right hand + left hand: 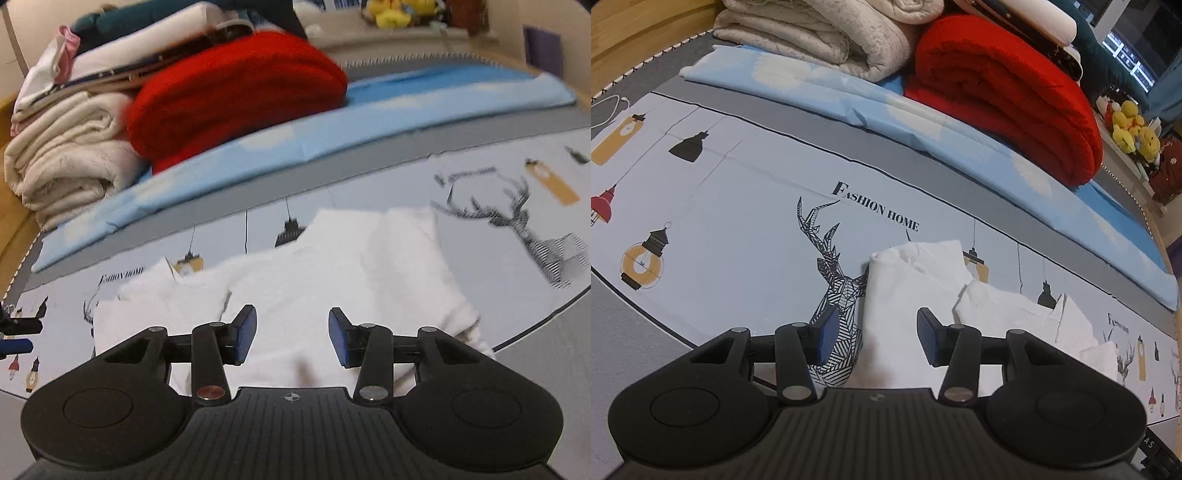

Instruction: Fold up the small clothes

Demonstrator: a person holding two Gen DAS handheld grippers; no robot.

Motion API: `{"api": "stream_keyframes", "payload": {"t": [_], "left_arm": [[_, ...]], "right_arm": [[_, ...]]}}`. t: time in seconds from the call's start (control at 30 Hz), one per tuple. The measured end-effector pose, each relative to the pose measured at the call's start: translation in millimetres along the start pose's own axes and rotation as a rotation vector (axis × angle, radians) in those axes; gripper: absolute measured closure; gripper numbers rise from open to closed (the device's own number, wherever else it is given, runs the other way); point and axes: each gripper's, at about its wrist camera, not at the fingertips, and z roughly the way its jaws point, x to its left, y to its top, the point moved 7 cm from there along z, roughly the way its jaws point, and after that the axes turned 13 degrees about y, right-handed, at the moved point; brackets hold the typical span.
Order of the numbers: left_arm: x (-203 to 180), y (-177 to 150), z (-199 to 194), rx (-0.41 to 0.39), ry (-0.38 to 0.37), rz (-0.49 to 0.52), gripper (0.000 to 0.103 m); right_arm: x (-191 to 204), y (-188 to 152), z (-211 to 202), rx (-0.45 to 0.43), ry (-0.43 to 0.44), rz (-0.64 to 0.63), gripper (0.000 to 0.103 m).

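Left gripper (873,334): jaws apart, nothing between pads, hovers over near-left edge of white garment (916,291).

Garment lies on printed sheet (738,206), near side of bed, just right of deer print (831,280). Left part looks folded into narrow panel; right part bunched, layers overlapping, edges uneven.

Right gripper (291,334): jaws apart, empty, above garment's middle; view blurred.

Far side: beige quilt (820,33), red blanket (1008,96), untouched.

Judgement: fold partly done. Left: flatten right part, fold across, square up.
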Motion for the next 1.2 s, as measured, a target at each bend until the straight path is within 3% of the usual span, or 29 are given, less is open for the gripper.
{"api": "stream_keyframes", "payload": {"t": [0.27, 0.4, 0.47, 0.67, 0.83, 0.9, 1.0, 1.07, 1.13, 1.2], "left_arm": [[-17.6, -5.6, 10.8, 0.011, 0.007, 0.016, 0.052], [-23.0, -9.6, 16.1, 0.01, 0.022, 0.044, 0.052], [-25.5, -12.5, 20.2, 0.013, 0.033, 0.054, 0.052], [-54.5, -24.4, 26.5, 0.011, -0.024, 0.069, 0.052], [-108.7, -49.7, 32.0, 0.014, -0.122, 0.166, 0.052], [-130.2, -62.5, 37.0, 0.017, -0.141, 0.214, 0.043], [-160.6, -86.5, 48.5, 0.022, -0.145, 0.306, 0.038], [-173.6, -103.1, 59.7, 0.019, -0.099, 0.395, 0.038], [-178.1, -115.0, 70.3, 0.004, -0.031, 0.471, 0.043], [-174.8, -115.9, 77.9, -0.029, 0.021, 0.487, 0.066]], "right_arm": [[-31.4, -5.7, 15.4, 0.067, -0.075, 0.056, 0.058], [-65.2, -22.1, 23.8, 0.173, -0.168, 0.202, 0.058], [-73.6, -23.1, 19.9, 0.163, -0.146, 0.275, 0.058], [-67.2, -9.6, 6.6, 0.093, -0.111, 0.244, 0.058], [-73.7, -9.2, 7.6, 0.101, -0.089, 0.299, 0.058], [-75.0, -9.7, 8.6, 0.113, -0.089, 0.315, 0.058], [-80.8, -12.3, 10.7, 0.133, -0.098, 0.35, 0.058], [-85.0, -14.6, 12.2, 0.149, -0.102, 0.375, 0.058], [-87.2, -15.6, 13.3, 0.157, -0.103, 0.391, 0.058], [-87.7, -16.0, 15.5, 0.165, -0.097, 0.4, 0.058]]}}
